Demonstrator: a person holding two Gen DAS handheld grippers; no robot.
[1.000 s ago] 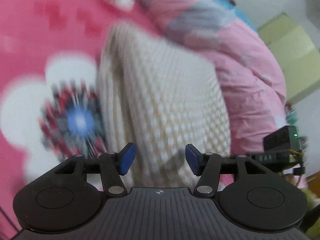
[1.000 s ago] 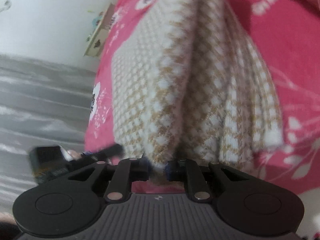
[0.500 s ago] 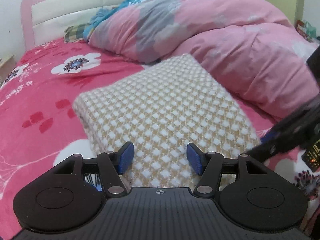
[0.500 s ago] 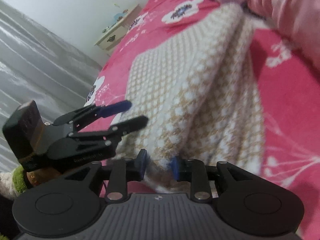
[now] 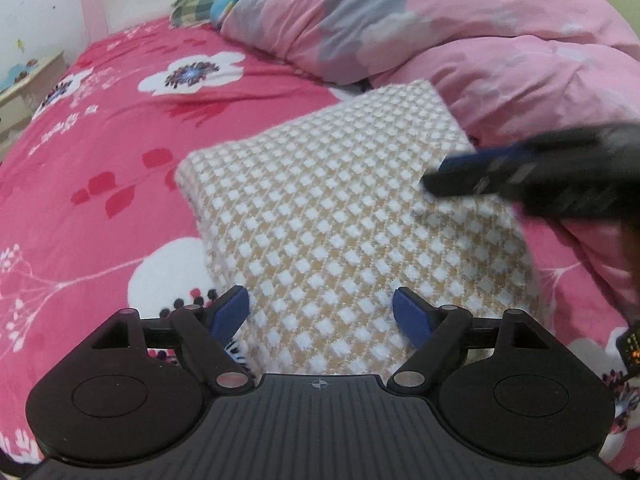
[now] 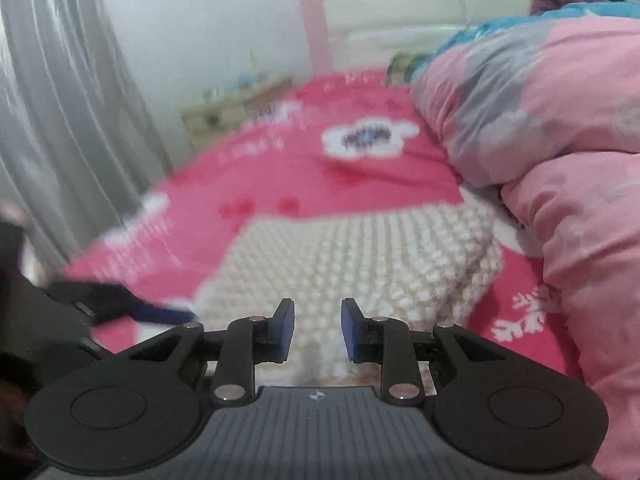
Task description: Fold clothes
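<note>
Tan-and-white knit garment [image 5: 352,216], folded on your pink bedsheet [image 5: 100,140]; left gripper [image 5: 320,312] just spread wide, right gripper [image 6: 318,328] slightly parted, both empty

Two wrist cameras, both angled down over the bed

The left wrist view looks from close above the near edge of the folded knit garment [image 5: 344,216] toward the headboard [image 5: 94,4]. The right wrist view faces much the same way, close and blurred. Both share the garment, the pink sheet [image 6: 280,184], the duvet [image 6: 540,120] and each other's gripper.
</note>
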